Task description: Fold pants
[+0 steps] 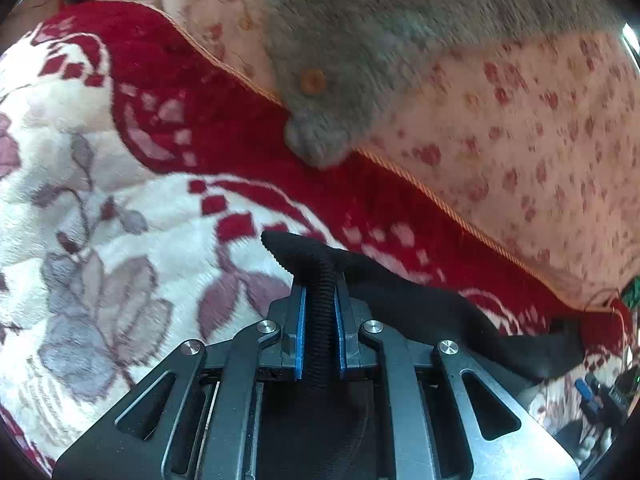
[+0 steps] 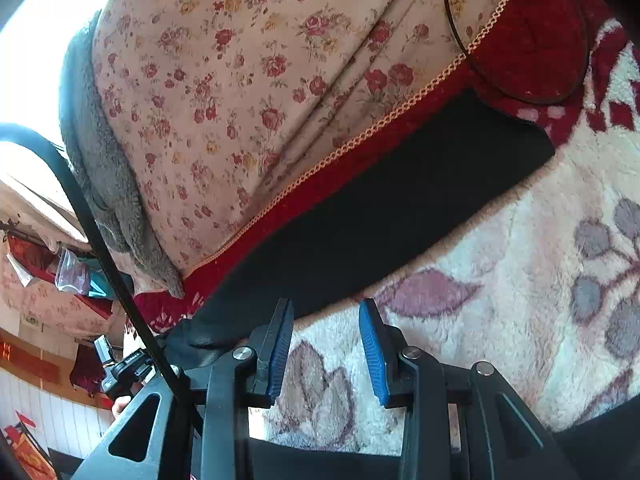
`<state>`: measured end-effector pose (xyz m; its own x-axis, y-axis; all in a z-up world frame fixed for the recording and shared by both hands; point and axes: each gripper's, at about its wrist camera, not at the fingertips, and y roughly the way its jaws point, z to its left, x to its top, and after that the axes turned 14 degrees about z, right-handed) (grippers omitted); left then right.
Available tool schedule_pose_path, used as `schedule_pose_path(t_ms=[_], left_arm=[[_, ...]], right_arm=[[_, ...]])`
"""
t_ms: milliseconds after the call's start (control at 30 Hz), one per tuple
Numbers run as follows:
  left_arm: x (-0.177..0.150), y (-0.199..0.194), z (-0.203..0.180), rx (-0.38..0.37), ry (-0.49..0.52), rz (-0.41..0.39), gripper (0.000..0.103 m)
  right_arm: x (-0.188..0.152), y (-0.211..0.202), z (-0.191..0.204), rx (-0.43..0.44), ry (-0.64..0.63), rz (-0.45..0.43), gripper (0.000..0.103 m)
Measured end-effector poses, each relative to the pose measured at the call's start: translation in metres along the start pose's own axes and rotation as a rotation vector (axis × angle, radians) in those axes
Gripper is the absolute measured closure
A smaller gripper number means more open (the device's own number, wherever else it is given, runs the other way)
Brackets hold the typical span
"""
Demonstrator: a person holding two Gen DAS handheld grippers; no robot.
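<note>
Left wrist view: my left gripper (image 1: 320,312) is closed down tight on a ribbed black edge of the pants (image 1: 420,304), probably the waistband or a cuff, can't tell which. The blue pads (image 1: 301,332) press on it from both sides. A short tip of the ribbed fabric sticks up past the fingertips and curls left. The rest of the pants trails off to the right of the gripper, black, lying on the blanket (image 1: 100,208). That blanket is fleecy, cream with mauve flowers and a red patterned border. Beyond the pants, further from the gripper, sits a floral cushion (image 1: 540,128) with orange cord trim, and a grey fuzzy garment (image 1: 360,52) with orange buttons drapes over it. Picture is motion-blurred up there.

Right wrist view: my right gripper (image 2: 326,344) stands partly open and holds nothing. Between the blue pads (image 2: 280,356) I see only the cream blanket (image 2: 500,280). The left fingertip sits just at the near edge of the pants (image 2: 380,208); can't tell if it touches. From the gripper the pants run away up and to the right as a flat black band, along the blanket's red border. Past the pants is the same floral cushion (image 2: 240,100), grey fuzzy garment (image 2: 100,168) hanging on its left side. A thin black cable (image 2: 520,96) loops on the blanket beyond the far end of the pants. A black strap (image 2: 112,264) crosses the left of the view, cluttered room behind it.
</note>
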<state>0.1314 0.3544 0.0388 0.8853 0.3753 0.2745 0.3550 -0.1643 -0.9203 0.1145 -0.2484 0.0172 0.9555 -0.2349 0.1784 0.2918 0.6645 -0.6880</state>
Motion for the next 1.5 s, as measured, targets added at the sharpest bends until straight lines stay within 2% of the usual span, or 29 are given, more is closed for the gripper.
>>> schedule_pose_path(t_ms=[100, 133, 167, 267, 433, 533, 600, 633, 700, 800, 1033, 1267, 1500], left_arm=[[-0.004, 0.005, 0.004, 0.027, -0.014, 0.009, 0.092], [-0.006, 0.010, 0.006, 0.033, -0.019, 0.026, 0.092], [-0.007, 0.015, 0.008, 0.038, -0.021, 0.052, 0.091], [-0.011, 0.006, 0.012, 0.023, -0.054, 0.059, 0.081], [-0.026, -0.045, -0.002, 0.095, -0.047, -0.093, 0.081], [-0.033, -0.068, -0.019, 0.048, -0.008, -0.126, 0.078], [-0.038, -0.073, -0.032, -0.018, 0.023, -0.109, 0.063], [-0.040, -0.073, -0.038, -0.055, 0.035, -0.094, 0.060], [-0.043, -0.064, -0.054, -0.122, 0.052, -0.044, 0.058], [-0.046, -0.044, -0.077, -0.173, 0.072, 0.026, 0.058], [-0.052, 0.006, -0.126, -0.162, 0.078, 0.126, 0.058], [-0.048, 0.040, -0.144, -0.155, 0.025, 0.189, 0.058], [-0.045, 0.064, -0.153, -0.091, 0.003, 0.226, 0.058]], right_arm=[[0.003, 0.000, -0.003, 0.007, 0.010, -0.005, 0.071], [0.004, 0.000, -0.004, 0.009, 0.013, -0.010, 0.069], [0.004, -0.001, -0.006, 0.013, 0.019, -0.020, 0.062], [0.005, -0.006, -0.013, 0.040, 0.049, -0.030, 0.059], [0.007, -0.019, -0.026, 0.060, 0.084, -0.046, 0.059], [0.008, -0.027, -0.035, 0.060, 0.123, -0.059, 0.059], [0.008, -0.032, -0.042, 0.059, 0.154, -0.075, 0.059], [0.007, -0.034, -0.045, 0.061, 0.166, -0.082, 0.059], [0.008, -0.036, -0.053, 0.057, 0.194, -0.086, 0.059], [0.012, -0.033, -0.059, 0.058, 0.208, -0.066, 0.059], [0.030, -0.023, -0.068, 0.081, 0.238, -0.046, 0.059], [0.043, -0.015, -0.069, 0.093, 0.246, -0.026, 0.059], [0.050, -0.012, -0.071, 0.107, 0.248, -0.019, 0.059]])
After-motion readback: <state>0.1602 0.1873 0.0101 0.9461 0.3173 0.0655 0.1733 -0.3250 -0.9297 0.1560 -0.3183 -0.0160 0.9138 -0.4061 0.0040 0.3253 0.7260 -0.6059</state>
